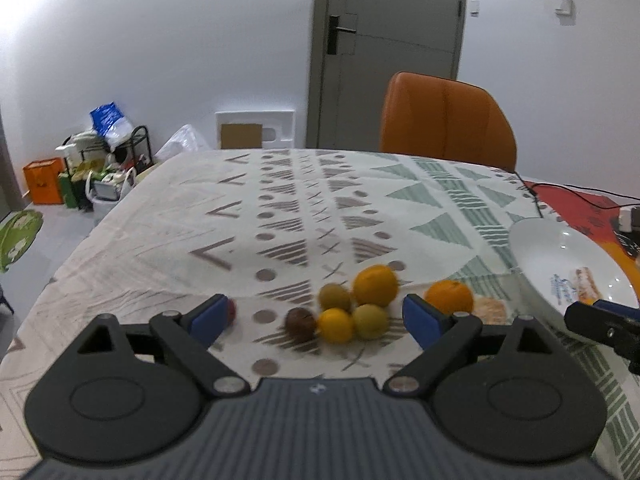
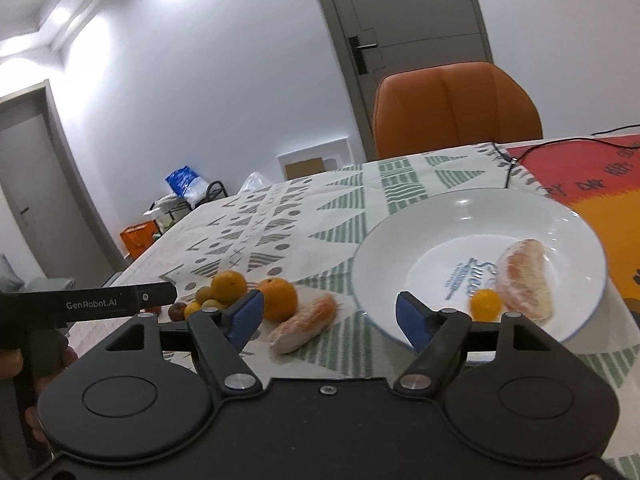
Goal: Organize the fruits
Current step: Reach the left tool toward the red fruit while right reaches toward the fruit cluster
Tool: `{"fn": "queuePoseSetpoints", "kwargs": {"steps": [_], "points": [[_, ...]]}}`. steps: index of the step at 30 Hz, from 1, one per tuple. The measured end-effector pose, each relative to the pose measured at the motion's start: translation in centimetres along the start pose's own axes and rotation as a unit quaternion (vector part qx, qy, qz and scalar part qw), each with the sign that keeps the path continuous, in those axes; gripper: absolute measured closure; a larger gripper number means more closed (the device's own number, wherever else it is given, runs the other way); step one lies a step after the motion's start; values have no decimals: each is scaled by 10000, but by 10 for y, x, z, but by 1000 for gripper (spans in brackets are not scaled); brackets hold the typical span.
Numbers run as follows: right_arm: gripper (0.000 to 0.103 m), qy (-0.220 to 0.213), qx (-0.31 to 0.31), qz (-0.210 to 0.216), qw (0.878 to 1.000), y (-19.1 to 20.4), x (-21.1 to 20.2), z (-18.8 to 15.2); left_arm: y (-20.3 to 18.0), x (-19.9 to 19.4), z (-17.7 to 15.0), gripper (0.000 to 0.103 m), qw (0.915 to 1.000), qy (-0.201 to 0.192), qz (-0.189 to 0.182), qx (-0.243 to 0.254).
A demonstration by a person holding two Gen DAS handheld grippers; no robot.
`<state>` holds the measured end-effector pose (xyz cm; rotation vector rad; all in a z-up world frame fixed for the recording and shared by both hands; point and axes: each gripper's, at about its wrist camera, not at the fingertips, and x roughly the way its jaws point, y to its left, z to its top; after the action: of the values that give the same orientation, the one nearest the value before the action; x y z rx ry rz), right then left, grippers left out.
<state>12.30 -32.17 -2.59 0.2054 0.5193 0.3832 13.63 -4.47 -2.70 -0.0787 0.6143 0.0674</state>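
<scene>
plate (image 2: 400,240): small orange fruit (image 2: 485,303), wrapped wedge (image 2: 526,280) | right gripper (image 2: 330,316): jaws apart, empty

Fruits (image 1: 352,308) left of plate (image 1: 536,248)

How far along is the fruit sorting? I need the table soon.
Done: the white plate holds a wrapped peeled segment and a small orange fruit. In hand: nothing; left gripper and right gripper are open. Left: the fruit cluster, a big orange and another wrapped segment on the cloth.
</scene>
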Motion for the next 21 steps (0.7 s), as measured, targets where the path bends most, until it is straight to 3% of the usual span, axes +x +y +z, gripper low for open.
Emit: {"fn": "queuePoseSetpoints", "kwargs": {"steps": [21], "points": [[31, 337, -398, 135, 9986, 37, 33, 3, 53, 15, -12, 11, 9987, 63, 63, -501]]}}
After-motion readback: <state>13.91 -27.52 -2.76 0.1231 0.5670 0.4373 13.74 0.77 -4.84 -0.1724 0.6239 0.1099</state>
